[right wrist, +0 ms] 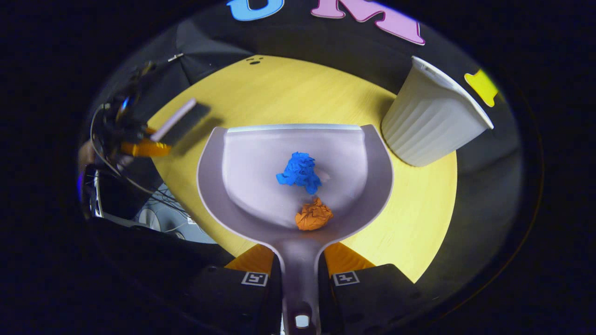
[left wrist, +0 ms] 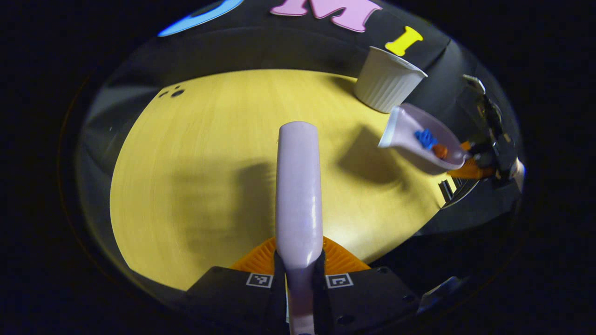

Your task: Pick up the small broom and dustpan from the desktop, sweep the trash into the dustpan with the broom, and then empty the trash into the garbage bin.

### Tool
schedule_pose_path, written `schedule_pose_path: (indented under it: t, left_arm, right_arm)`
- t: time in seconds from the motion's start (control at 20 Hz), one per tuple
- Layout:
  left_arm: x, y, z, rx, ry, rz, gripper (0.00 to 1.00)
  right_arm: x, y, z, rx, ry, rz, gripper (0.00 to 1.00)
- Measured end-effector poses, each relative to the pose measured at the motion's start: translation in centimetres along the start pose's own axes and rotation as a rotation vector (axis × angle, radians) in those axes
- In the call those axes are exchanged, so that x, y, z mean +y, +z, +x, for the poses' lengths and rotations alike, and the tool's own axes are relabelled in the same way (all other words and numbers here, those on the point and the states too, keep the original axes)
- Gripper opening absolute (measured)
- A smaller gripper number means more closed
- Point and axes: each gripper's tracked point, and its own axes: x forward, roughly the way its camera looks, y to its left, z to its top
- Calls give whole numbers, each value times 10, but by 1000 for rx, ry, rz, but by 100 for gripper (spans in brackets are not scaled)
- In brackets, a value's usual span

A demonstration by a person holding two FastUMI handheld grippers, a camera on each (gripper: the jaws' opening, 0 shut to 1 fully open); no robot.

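- Swept: blue scrap and orange scrap lie in the dustpan.
- Left: tipping them into the bin.
- Right gripper pinches the dustpan's handle; left gripper pinches the broom.

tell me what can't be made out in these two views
- Left gripper view: the broom bristles are hidden behind its own back.
- Right gripper view: inside of the bin, hidden by its wall.
- Right gripper view: the dustpan handle end, cut off at the bottom edge.
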Motion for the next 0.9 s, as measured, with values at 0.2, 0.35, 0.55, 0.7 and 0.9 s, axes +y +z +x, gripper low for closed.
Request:
schedule_pose_path:
  t: [0.2, 0.35, 0.55, 0.7, 0.9]
  left_arm:
    - [-15, -46, -6, 16, -11, -96, 27]
    - [-19, -67, -9, 20, 2, -110, 27]
    - [-26, -66, -20, 5, 0, -126, 27]
    - [-26, -60, -31, -20, 13, -155, 27]
    - [-23, -55, -42, -29, 32, -167, 26]
  right_arm:
    - [-4, 8, -7, -2, 12, -30, 35]
    - [6, 16, -19, -35, 72, 54, 35]
    - [9, 17, -17, -74, 73, 136, 39]
    - [3, 26, -24, -119, -5, 145, 31]
    - [8, 21, -13, -184, -86, 181, 35]
